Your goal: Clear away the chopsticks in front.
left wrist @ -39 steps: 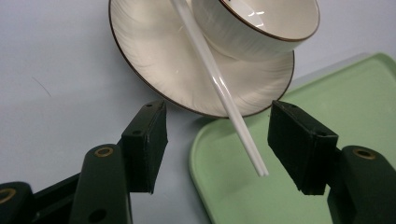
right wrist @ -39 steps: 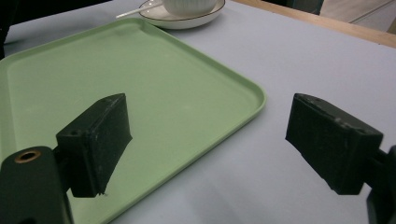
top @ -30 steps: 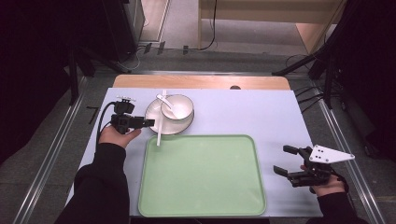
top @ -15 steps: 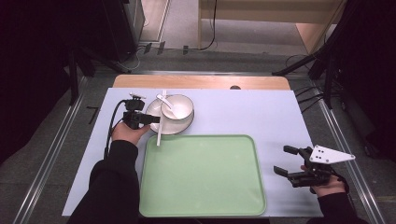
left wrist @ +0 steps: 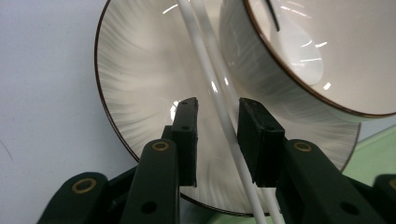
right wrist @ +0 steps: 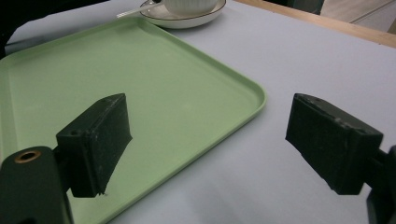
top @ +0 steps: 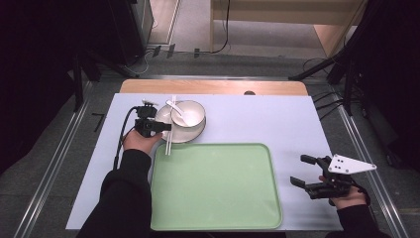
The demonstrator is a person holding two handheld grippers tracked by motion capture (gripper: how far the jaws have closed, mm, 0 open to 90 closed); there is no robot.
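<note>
Left gripper (left wrist: 215,135): jaws part-open, straddling pair of white chopsticks (left wrist: 212,88), not yet clamped. Chopsticks lie across plate (top: 166,116), bowl (top: 188,114) with spoon (top: 179,110) at 3 o'clock.
Risk: one stick escapes the pinch, rolls off rim; jaw nudges bowl.
Right gripper (top: 308,174): wide open, empty, at 3 o'clock of green tray (top: 215,186).

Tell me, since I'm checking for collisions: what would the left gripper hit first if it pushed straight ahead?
The left gripper points over the plate with the white chopsticks between its open jaws. Straight on, it would probably meet the bowl, though depth is unclear.
</note>
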